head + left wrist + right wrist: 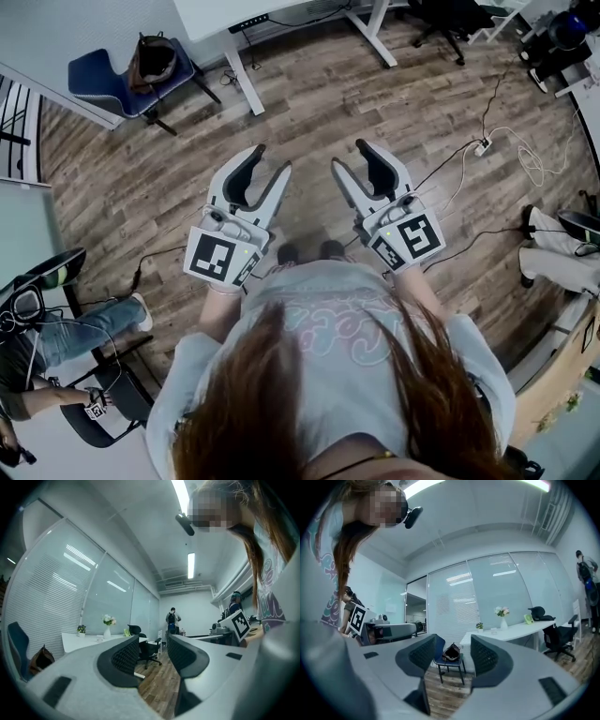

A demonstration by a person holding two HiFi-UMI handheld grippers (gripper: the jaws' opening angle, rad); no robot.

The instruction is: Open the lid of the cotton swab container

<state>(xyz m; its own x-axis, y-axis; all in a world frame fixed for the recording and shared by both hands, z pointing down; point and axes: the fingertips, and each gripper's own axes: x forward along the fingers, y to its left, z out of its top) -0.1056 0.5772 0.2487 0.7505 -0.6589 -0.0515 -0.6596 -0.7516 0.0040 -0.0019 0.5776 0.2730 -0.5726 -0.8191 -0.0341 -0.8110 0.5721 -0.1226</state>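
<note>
Left gripper (153, 645) first: its own view shows the two dark ribbed pads standing partway apart, with nothing between them but wooden floor (394, 94). The right gripper (453, 649) is the same, jaws partway apart and empty. Through its gap I see a blue chair (449, 662) with a brown bag (451, 652) on the seat.

On the head view both grippers point level toward 12 o'clock, side by side and apart, marker cubes (223, 255) facing up at me. That view puts the chair at 11 o'clock and adds a power strip (483, 146) with loose cables at 2 o'clock. A seated person (52, 342) is at 8 o'clock. Neither gripper view catches those.

The gripper views give what the head view lacks. There is a vase of flowers (502, 613) on the white desk (520, 629) at 3 o'clock from the right gripper. A standing person (172, 619) wearing a backpack is dead ahead of the left one, at the far end of the room.

Where the cotton swab container is I cannot tell; no view shows it.
</note>
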